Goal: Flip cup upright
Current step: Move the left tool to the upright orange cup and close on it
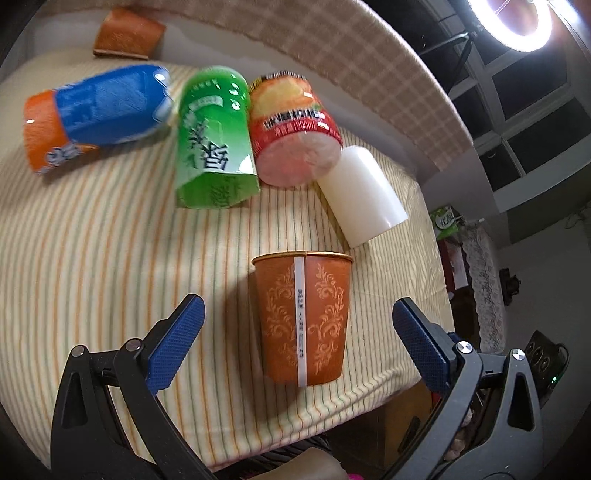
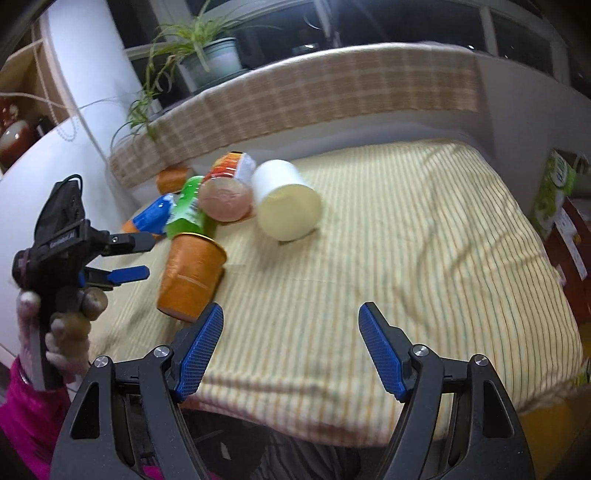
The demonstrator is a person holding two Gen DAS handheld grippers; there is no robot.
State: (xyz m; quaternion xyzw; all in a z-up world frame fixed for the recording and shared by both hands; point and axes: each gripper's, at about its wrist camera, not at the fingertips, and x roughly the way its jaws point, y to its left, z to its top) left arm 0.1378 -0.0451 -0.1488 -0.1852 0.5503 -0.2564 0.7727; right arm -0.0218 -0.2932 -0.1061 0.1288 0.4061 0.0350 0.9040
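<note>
An orange paper cup (image 1: 303, 318) with a pale floral pattern stands rim-up on the striped tablecloth near the table's front edge; it also shows in the right wrist view (image 2: 192, 271). My left gripper (image 1: 295, 339) is open, its blue fingers on either side of the cup and apart from it. In the right wrist view the left gripper (image 2: 129, 258) sits just left of the cup. My right gripper (image 2: 291, 343) is open and empty over bare cloth near the front edge, to the right of the cup.
Behind the cup stand a blue-orange bottle (image 1: 92, 114), a green bottle (image 1: 214, 140), a red-labelled bottle (image 1: 295, 129) and a white cup (image 1: 362, 195) lying on its side. Another orange cup (image 1: 127, 35) lies far back. A checked ledge (image 2: 295, 96) with a potted plant (image 2: 210, 55) runs behind the table.
</note>
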